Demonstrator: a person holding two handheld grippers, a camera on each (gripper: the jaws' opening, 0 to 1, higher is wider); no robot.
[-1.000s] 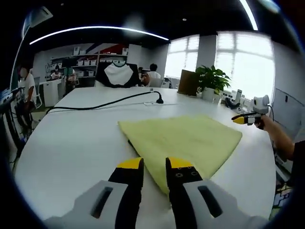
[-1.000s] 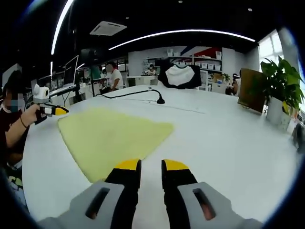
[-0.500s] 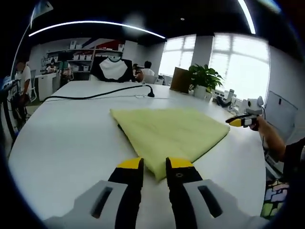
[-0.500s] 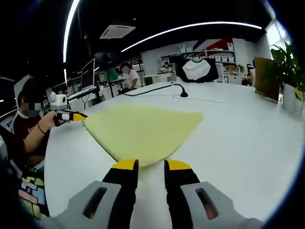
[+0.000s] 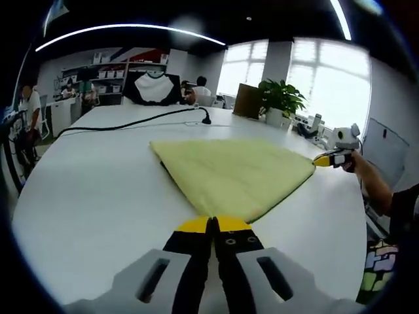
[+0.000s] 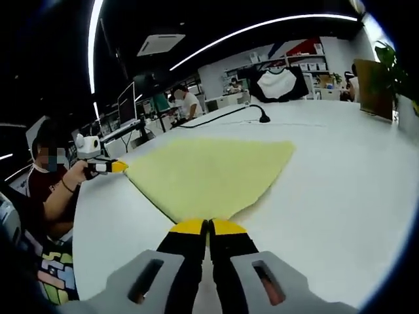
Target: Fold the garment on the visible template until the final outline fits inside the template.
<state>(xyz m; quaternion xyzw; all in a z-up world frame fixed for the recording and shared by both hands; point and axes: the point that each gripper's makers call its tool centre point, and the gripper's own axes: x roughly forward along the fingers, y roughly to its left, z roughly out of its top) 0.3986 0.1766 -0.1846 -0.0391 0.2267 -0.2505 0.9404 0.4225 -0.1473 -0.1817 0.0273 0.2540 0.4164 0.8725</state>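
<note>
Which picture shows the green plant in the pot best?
The left gripper view. There the potted plant stands whole on the white table, leaves and pot both clear, beyond the yellow cloth. In the right gripper view just a few leaves peek in at the picture's right edge.

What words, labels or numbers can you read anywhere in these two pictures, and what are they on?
No text can be read.
Boxes on the far shelves: any labels are too small and blurred.
Black and white shirt at the table's far end: no print to be made out.
Yellow garment, white table, both hand-held grippers: no lettering visible.
</note>
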